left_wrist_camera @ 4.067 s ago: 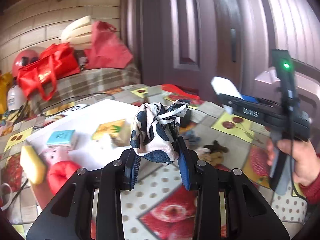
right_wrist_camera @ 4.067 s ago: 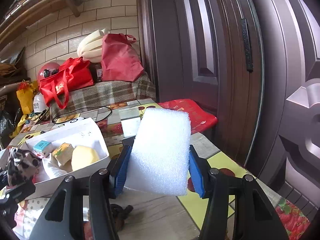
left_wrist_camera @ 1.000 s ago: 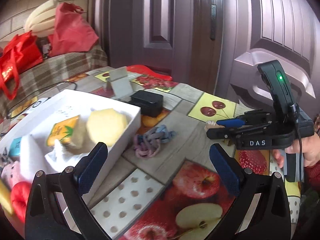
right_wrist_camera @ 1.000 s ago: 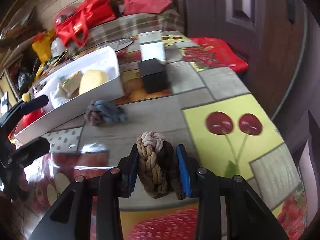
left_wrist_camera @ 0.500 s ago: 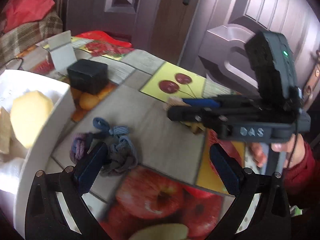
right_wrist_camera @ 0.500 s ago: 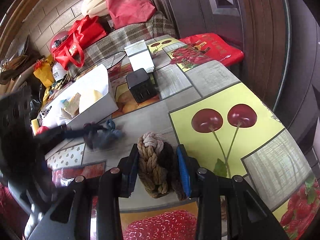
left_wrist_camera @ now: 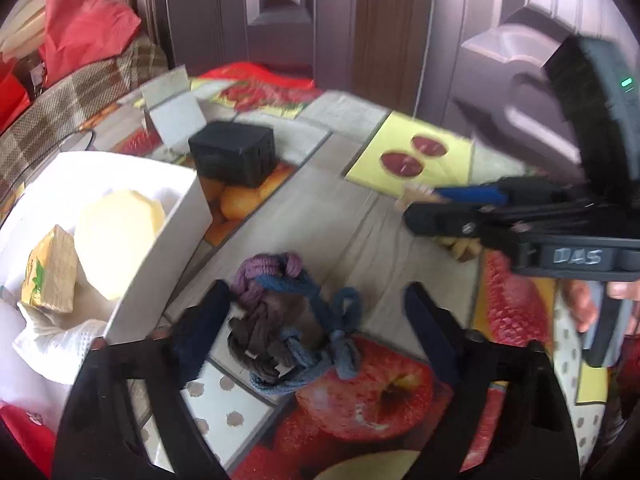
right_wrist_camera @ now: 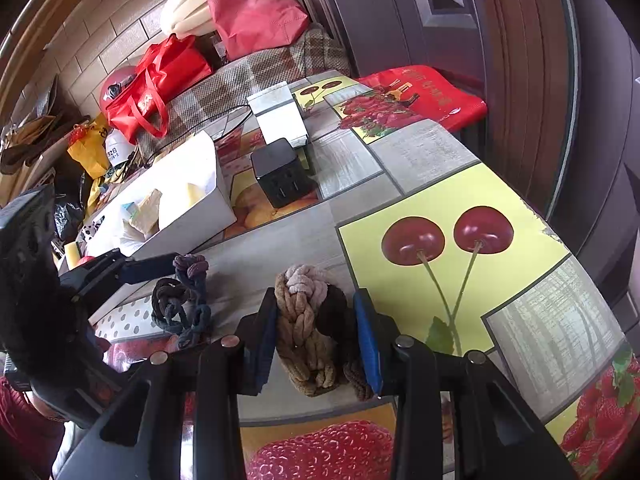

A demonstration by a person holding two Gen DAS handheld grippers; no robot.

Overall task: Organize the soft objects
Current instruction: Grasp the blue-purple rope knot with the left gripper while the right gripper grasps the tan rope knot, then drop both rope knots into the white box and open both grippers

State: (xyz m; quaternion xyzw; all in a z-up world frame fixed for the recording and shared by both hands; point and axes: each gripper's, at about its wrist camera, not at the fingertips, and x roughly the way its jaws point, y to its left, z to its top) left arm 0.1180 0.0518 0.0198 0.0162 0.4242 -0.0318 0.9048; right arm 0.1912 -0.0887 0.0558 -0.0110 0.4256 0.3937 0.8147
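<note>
A purple, brown and blue braided rope toy lies on the tablecloth between the fingers of my open left gripper, which straddles it without pressing. It also shows in the right wrist view. My right gripper is shut on a tan and dark brown braided rope toy resting at table level. A white box at the left holds a yellow sponge and other soft items. The right gripper shows at the right of the left wrist view.
A black cube and a small grey-white box stand behind the white box. Red bags sit on a plaid-covered bench beyond. A dark door is close behind the table's far edge.
My left gripper has dropped down and forward around the purple-blue rope toy. My right gripper stays shut on the tan rope toy, nearly still.
</note>
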